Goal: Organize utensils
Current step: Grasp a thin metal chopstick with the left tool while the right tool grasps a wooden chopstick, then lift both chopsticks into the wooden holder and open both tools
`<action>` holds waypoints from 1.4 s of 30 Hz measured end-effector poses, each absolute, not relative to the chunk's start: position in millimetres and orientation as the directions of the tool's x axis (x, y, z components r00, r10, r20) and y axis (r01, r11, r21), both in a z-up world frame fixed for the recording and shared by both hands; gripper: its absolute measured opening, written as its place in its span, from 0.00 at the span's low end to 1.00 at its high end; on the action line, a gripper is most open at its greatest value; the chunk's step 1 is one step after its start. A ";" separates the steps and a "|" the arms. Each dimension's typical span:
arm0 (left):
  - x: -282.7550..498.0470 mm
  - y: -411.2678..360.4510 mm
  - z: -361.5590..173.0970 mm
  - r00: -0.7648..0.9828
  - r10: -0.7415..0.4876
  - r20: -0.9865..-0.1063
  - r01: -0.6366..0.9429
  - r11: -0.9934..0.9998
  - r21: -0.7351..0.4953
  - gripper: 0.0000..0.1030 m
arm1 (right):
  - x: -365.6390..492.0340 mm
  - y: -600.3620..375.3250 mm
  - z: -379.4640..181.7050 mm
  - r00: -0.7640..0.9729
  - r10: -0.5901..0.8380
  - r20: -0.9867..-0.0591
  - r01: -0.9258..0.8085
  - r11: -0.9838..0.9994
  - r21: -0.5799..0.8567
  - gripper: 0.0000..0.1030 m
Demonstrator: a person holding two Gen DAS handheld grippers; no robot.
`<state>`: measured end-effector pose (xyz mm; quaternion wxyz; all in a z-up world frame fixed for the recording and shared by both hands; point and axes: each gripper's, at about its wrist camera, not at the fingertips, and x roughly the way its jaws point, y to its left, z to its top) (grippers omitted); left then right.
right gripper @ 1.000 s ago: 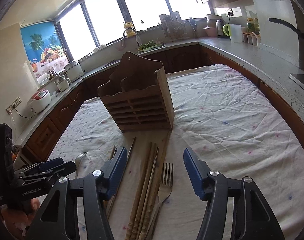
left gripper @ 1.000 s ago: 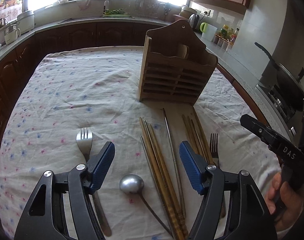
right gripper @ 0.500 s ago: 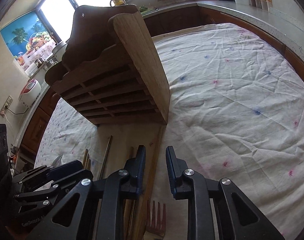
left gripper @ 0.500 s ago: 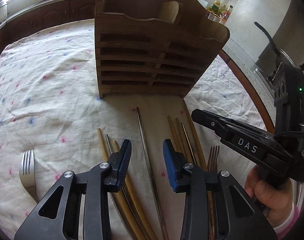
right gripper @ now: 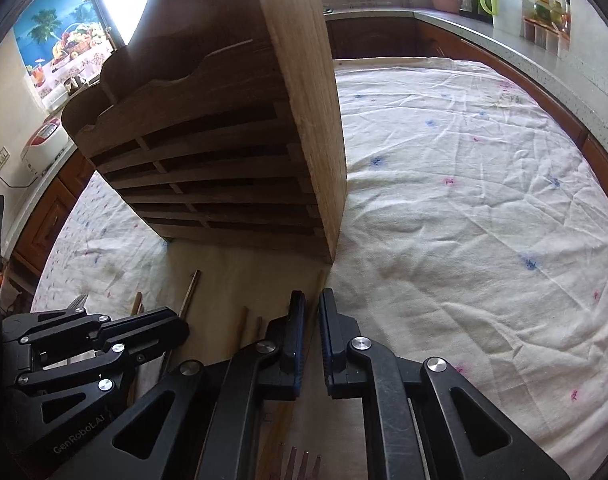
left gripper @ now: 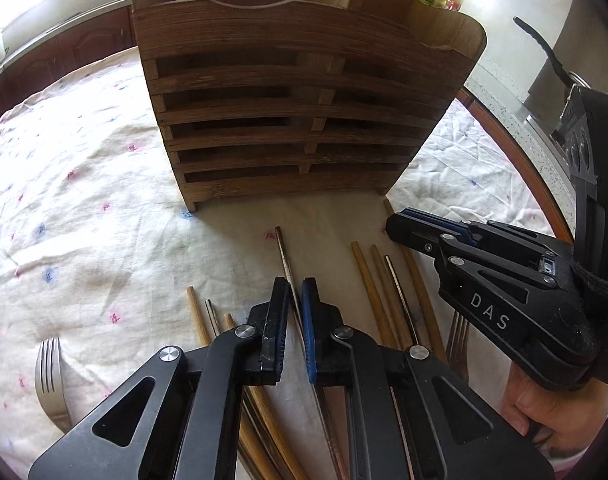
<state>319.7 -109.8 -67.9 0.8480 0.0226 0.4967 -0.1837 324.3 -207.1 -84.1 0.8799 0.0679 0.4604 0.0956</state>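
Both grips look set: left gripper (left gripper: 295, 294) pinches the metal chopstick (left gripper: 284, 254) at lower centre, right gripper (right gripper: 311, 312) a wooden chopstick (right gripper: 319, 280) (barely visible). Lift level toward the wooden holder (left gripper: 296, 92).

Both grippers nearer holder, closed.

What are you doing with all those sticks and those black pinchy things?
A person is tidying utensils on the table with a gripper in each hand. The left gripper has just closed on a metal chopstick, and the right gripper has just closed on a wooden chopstick next to the wooden rack. More chopsticks and a fork lie on the cloth. Nothing is lifted yet.
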 end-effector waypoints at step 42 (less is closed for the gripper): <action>177.7 -16.3 97.5 0.715 -0.462 -0.524 0.361 0.887 -0.289 0.04 | 173.9 -242.4 102.3 0.861 0.335 -0.382 -0.214 0.921 0.326 0.04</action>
